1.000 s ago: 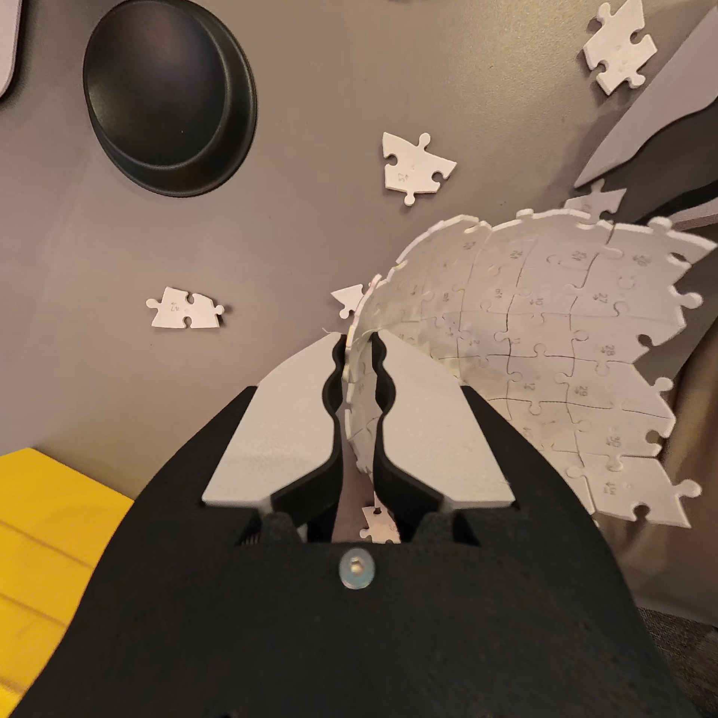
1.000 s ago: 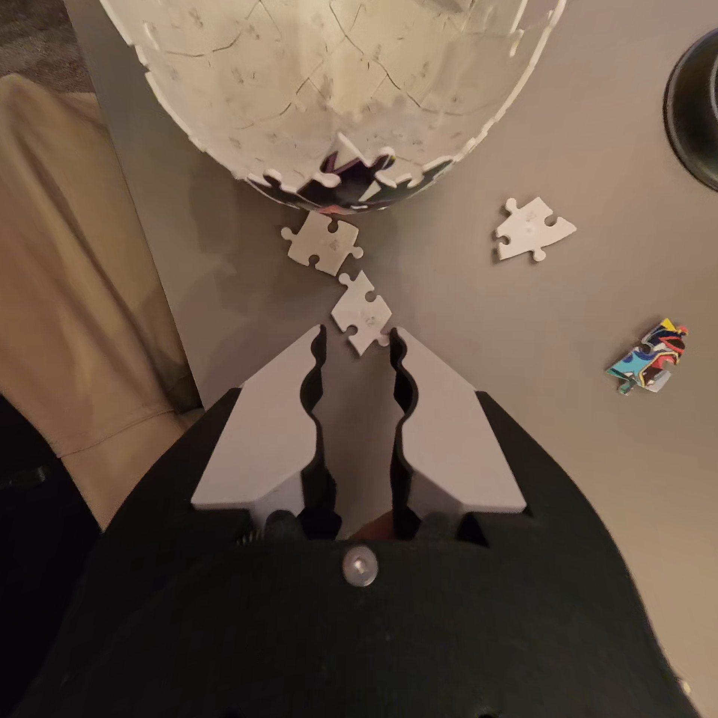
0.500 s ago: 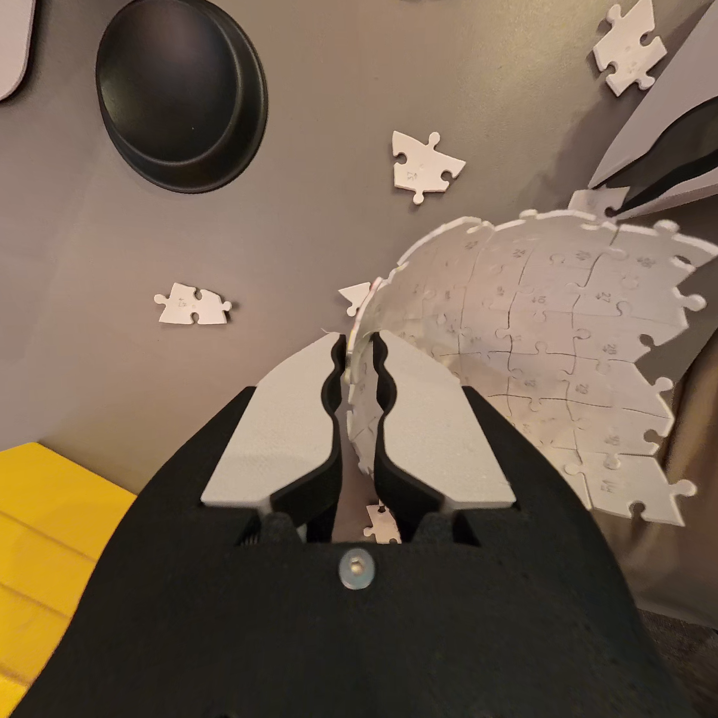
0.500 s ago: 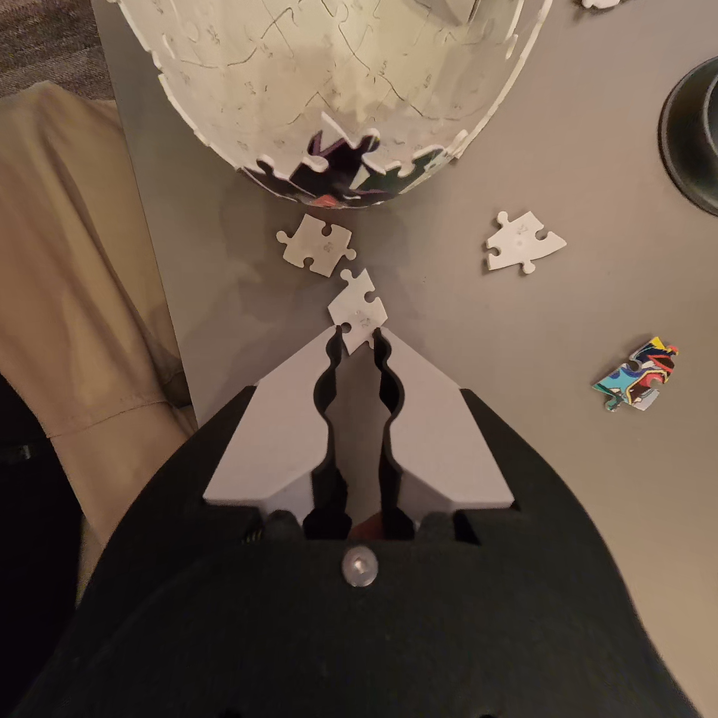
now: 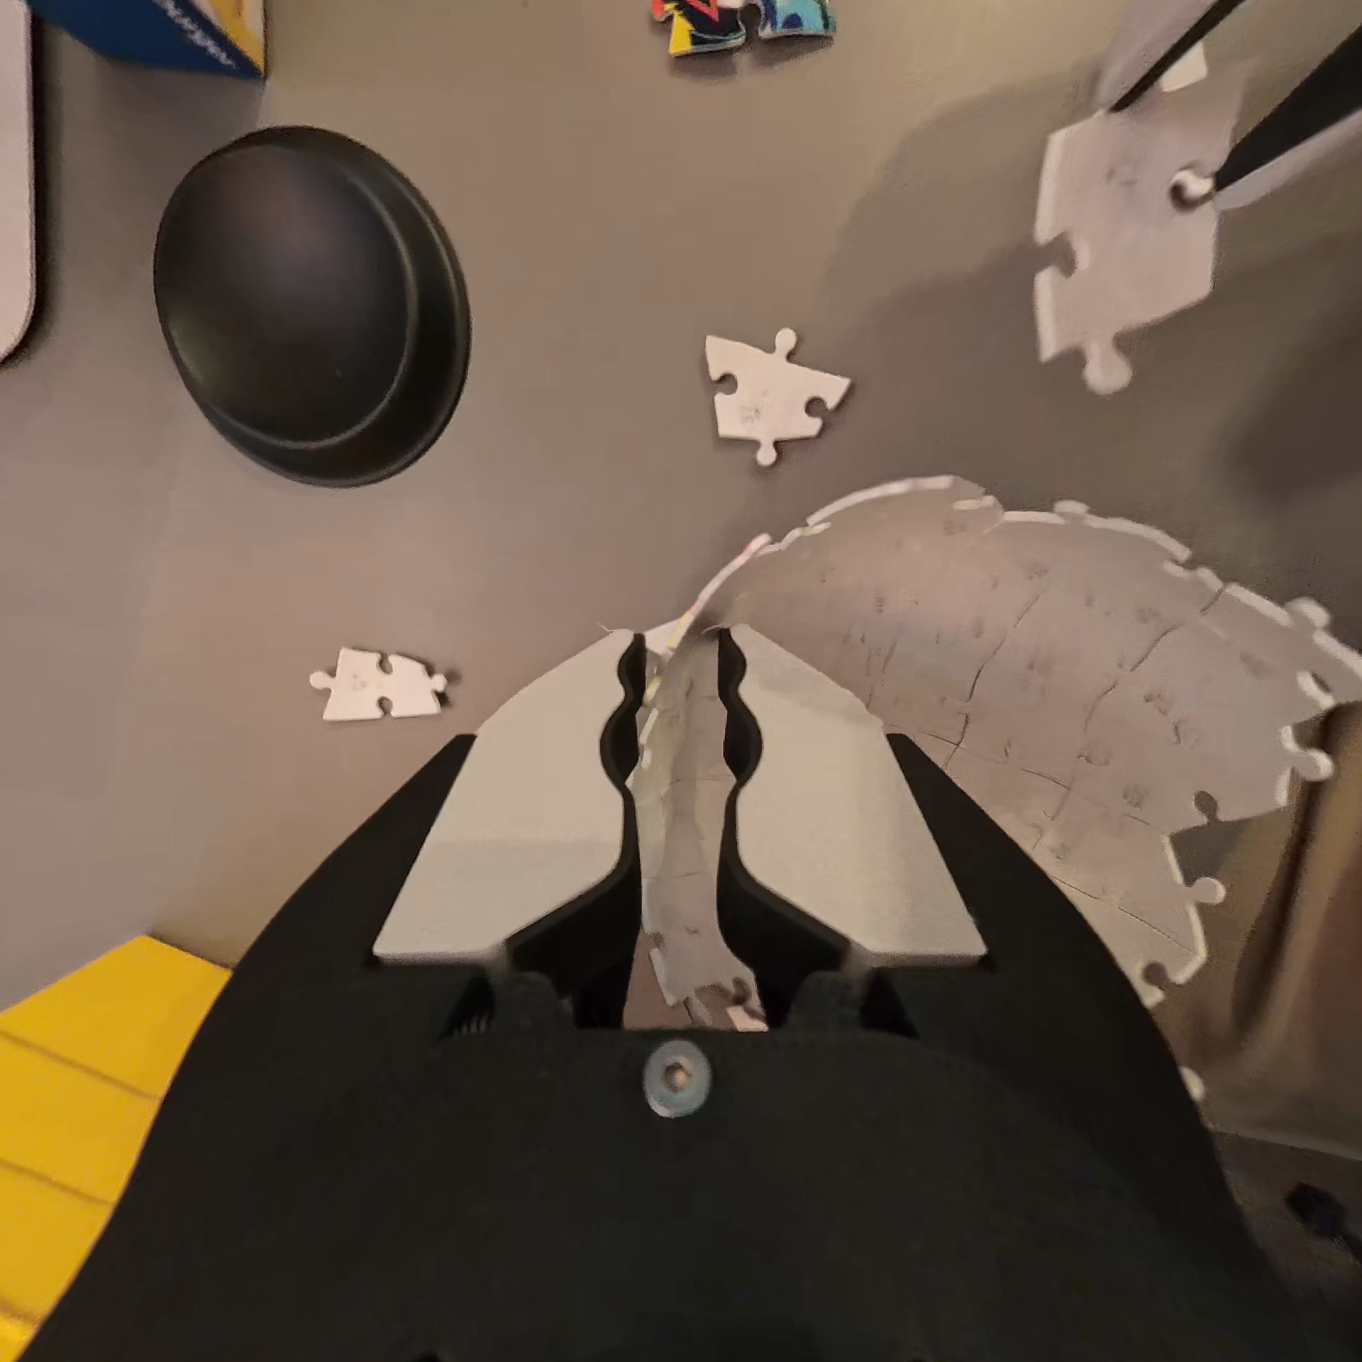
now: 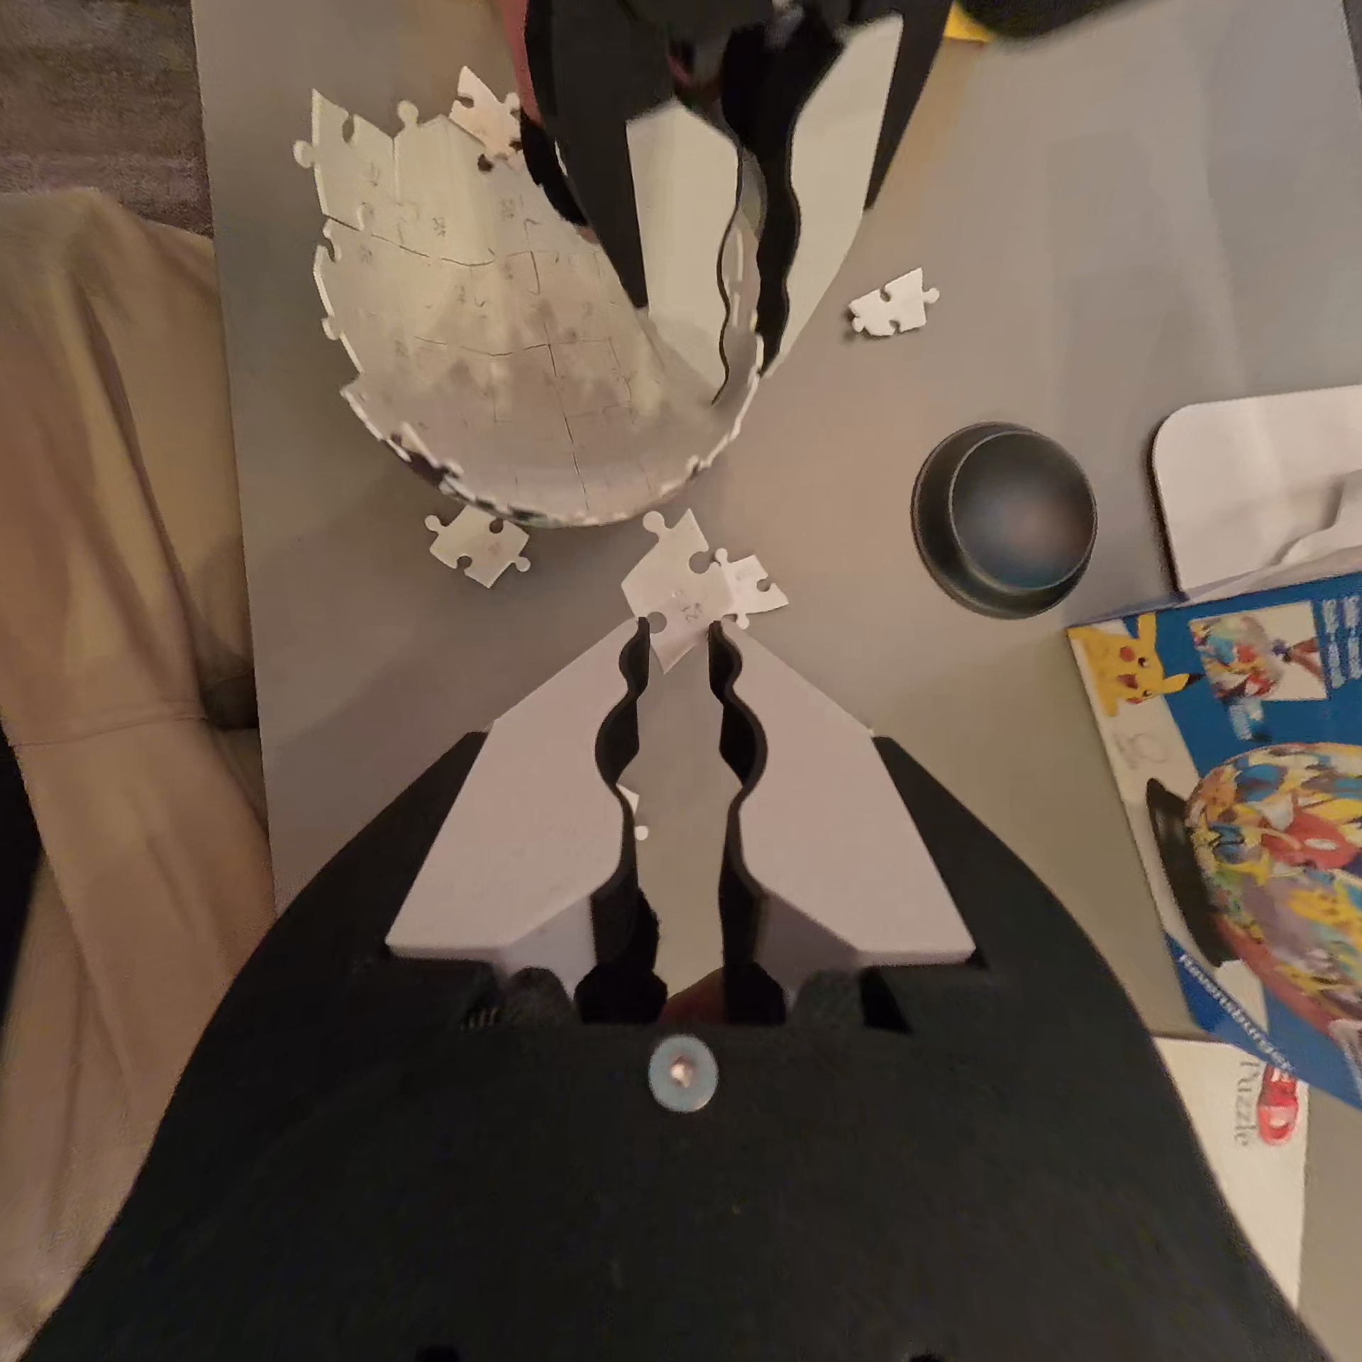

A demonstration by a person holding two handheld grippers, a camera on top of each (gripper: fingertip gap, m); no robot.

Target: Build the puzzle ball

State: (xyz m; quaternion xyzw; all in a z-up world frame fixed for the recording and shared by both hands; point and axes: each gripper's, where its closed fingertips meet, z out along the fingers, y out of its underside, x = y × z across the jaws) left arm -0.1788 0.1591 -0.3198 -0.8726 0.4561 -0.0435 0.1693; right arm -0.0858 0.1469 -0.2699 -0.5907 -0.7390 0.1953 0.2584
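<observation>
- The table (image 5: 604, 221) is seen to be plain grey.
- The half-built puzzle ball (image 6: 501, 383) is white inside, with dark, colourful bits at its edge.
- The loose puzzle pieces (image 5: 770, 394) are shown white side up.
- The round stand (image 6: 1004, 516) is black.
- The puzzle box (image 6: 1245, 811) is blue with bright cartoon pictures.
- The gripper fingers (image 6: 516, 833) are grey with black pads.

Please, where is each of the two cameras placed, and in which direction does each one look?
Left wrist view: sits on the left gripper, looks down along its fingers at the puzzle shell it clamps by the rim and the grey table.
Right wrist view: sits on the right gripper, looks down at the loose piece it holds; the left gripper shows opposite.
Shared: shell, black stand, table.
</observation>
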